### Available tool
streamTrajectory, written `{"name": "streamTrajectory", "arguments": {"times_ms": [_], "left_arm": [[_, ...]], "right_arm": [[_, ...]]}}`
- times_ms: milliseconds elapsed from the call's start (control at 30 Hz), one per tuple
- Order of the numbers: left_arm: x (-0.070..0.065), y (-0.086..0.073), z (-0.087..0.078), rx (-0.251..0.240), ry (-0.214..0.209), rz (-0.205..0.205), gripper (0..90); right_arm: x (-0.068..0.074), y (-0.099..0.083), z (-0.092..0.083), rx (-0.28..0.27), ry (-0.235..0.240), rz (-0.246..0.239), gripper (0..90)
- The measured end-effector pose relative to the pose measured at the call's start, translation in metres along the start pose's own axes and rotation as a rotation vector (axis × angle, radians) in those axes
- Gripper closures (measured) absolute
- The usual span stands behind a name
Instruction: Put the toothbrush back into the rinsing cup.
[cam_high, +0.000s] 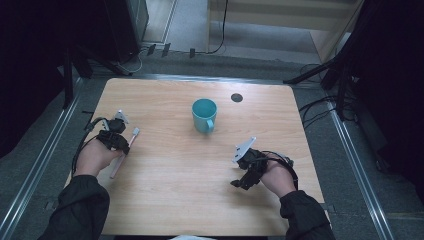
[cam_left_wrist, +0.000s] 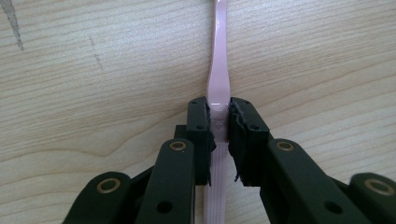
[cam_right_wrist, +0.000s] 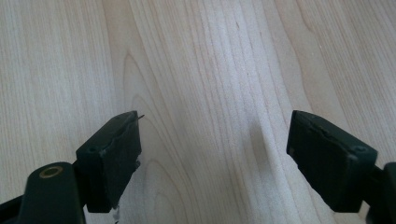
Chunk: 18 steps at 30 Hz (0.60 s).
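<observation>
Pinching the toothbrush (cam_left_wrist: 218, 84) flat on the counter (cam_high: 170, 195), left tool (cam_high: 121, 142) readies a lift toward the cup (cam_high: 204, 114); right tool (cam_high: 239, 181) gapes empty.

Both forearms reach in from the near edge. The left gripper (cam_high: 120, 142) points down, jaws clamped nearly together; the right gripper (cam_high: 239, 184) hangs low, jaws spread wide apart.
</observation>
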<state>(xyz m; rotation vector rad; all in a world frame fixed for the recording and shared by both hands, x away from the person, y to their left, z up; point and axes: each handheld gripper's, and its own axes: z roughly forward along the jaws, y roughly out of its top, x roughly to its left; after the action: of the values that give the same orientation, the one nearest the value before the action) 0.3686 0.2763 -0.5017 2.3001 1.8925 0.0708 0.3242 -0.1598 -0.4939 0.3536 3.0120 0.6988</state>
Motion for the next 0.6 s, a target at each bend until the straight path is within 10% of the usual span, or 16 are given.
{"name": "streamTrajectory", "arguments": {"times_ms": [600], "left_arm": [[-0.001,-0.001,-0.013,-0.062,-0.035,0.015,78.8]], "right_arm": [[0.000,0.000,0.000,0.002,0.002,0.001,17.7]]}}
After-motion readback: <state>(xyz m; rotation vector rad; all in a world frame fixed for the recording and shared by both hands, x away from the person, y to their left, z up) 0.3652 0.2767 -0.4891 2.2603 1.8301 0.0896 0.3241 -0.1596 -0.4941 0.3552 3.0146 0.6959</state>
